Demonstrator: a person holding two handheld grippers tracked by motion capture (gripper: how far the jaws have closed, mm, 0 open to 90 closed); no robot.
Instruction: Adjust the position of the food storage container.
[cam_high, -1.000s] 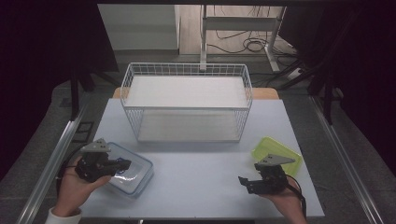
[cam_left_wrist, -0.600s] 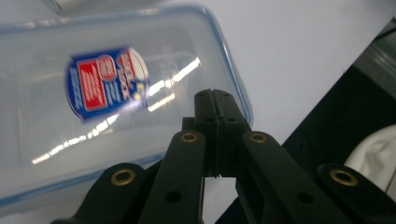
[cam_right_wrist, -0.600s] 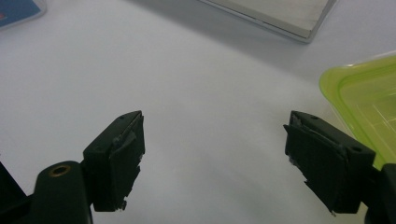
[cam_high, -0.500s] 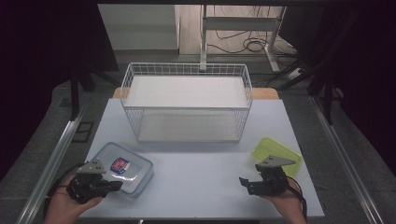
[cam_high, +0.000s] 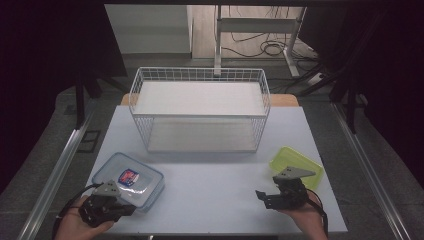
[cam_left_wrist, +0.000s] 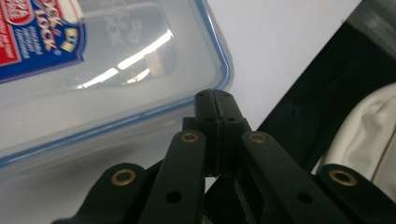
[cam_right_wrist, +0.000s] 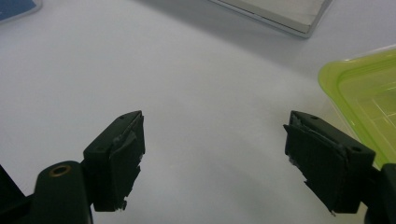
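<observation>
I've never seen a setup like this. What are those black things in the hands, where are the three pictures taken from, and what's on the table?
A person holds a hand-operated claw in each hand. The high view looks down on the table; each of the other two pictures comes from a camera riding on one claw. On the table stand a white wire basket, a clear box with a blue-rimmed lid and a green box. The left claw is shut at the clear box's edge, holding nothing. The right claw is open and empty, beside the green box.

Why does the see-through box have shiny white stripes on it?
In the left gripper view, ceiling lights glare off the clear box lid, and its label is blurry up close. In the high view, the room around the white table is dark.
</observation>
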